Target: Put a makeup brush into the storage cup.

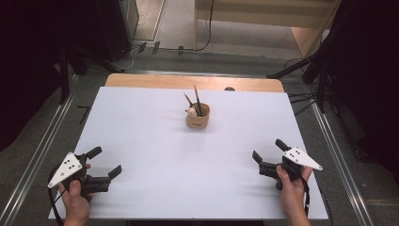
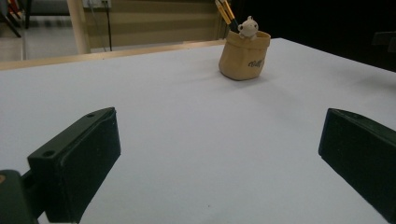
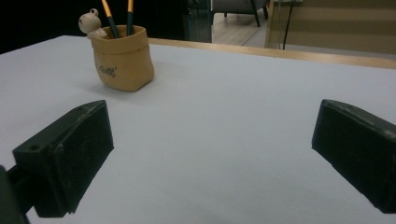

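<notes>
**Two open claws, one pencil pot ahead**

Two grippers are mine here, one in each hand, both low at the near edge of the white table (image 1: 141, 155). My left gripper (image 1: 107, 161) sits near the table's left corner, its jaws spread wide with nothing between them; in the left gripper view the two black jaws stand far apart over bare white surface. My right gripper (image 1: 269, 150) is near the right side, also spread wide and holding nothing, with the same bare gap in the right gripper view. The two are well apart from each other.

Farther out, between them and toward the far edge, stands a tan pencil pot (image 1: 197, 117), upright and well apart from both grippers. Two pencils (image 1: 196, 100) stick up out of it, leaning a little, and a small white bear figure (image 1: 191, 111) peeks over its rim. Beyond the pot runs the table's wooden edge (image 1: 155, 81).
</notes>
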`<action>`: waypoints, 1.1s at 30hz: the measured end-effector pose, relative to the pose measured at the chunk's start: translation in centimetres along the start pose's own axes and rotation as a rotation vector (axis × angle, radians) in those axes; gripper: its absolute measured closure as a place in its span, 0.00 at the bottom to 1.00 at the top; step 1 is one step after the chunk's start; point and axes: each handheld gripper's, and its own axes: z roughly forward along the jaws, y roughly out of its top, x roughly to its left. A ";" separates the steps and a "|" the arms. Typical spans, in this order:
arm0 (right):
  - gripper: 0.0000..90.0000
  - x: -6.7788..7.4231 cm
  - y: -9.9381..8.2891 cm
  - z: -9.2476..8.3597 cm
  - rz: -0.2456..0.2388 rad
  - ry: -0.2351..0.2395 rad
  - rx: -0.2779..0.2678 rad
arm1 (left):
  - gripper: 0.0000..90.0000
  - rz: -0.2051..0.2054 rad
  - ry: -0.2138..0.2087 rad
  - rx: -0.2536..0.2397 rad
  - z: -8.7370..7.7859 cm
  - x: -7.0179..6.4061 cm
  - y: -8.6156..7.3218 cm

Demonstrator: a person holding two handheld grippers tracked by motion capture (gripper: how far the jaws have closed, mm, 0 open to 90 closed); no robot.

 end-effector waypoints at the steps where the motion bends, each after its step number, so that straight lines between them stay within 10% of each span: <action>1: 0.00 -0.1 -0.1 -0.2 -0.001 -0.002 0.002 | 0.00 -0.001 0.000 -0.001 0.0 0.0 0.0; 33: 0.00 -3.3 -2.5 -6.5 0.037 -0.074 0.021 | 0.00 0.003 -0.021 -0.017 -0.2 -0.1 0.3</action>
